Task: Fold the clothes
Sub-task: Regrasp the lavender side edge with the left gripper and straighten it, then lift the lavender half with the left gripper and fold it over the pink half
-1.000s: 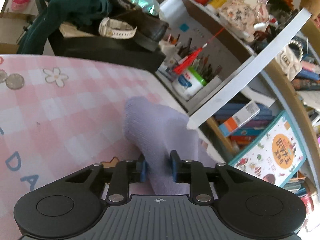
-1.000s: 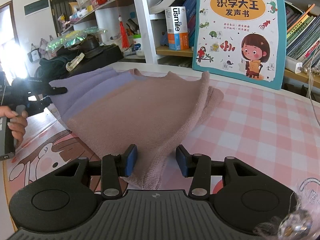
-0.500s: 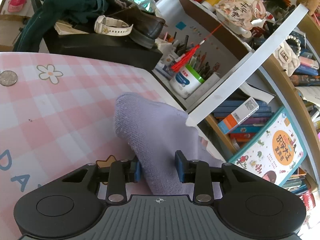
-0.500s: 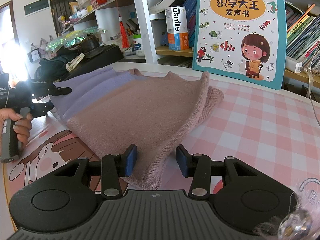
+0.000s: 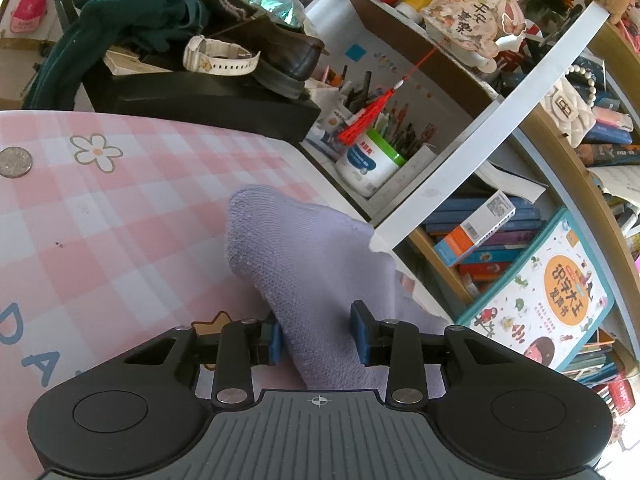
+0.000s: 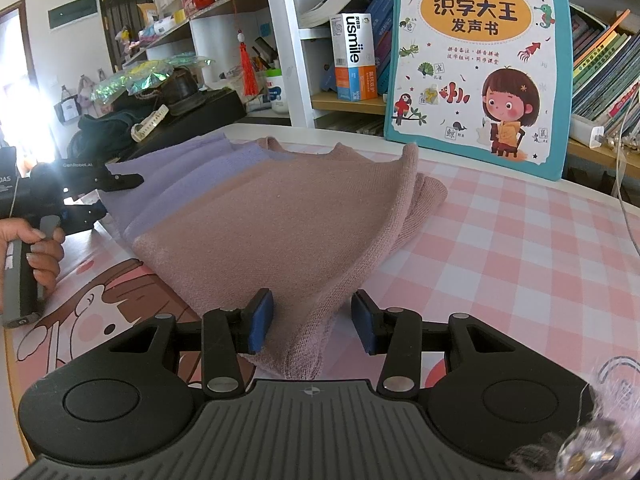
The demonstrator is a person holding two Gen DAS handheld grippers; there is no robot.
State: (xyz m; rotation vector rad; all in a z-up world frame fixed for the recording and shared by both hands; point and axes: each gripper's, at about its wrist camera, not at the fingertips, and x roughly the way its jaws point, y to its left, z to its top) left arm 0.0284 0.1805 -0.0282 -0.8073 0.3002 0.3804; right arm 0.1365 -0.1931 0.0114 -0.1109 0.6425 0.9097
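Broadly, the pink checked table [image 6: 520, 248] runs wide and bare to the right of the garment, its far edge meeting the white bookshelf [image 6: 296, 60], where a teal picture book [image 6: 476, 64] leans upright just past the rim. On the left side the surface shows open checks out toward a printed flower [image 5: 96, 151] and a coin [image 5: 15, 162], with a black box [image 5: 208, 104] piled with clutter standing beyond that edge.

The knitted sweater [image 6: 280, 216] lies spread on the table near the shelf side, its dusty-pink part toward the right wrist camera and its lilac part [image 5: 304, 264] toward the left. Its right margin is folded into a thick rolled edge, and its near corner tapers to a point.

The right gripper [image 6: 312, 320] has its jaws parted, the pink corner lying between them without either pad pressing the cloth. The left gripper [image 5: 316, 336] is likewise spread; the lilac fabric rises between its blue pads [image 5: 275, 340], brushing the left one, with a gap at the right one.
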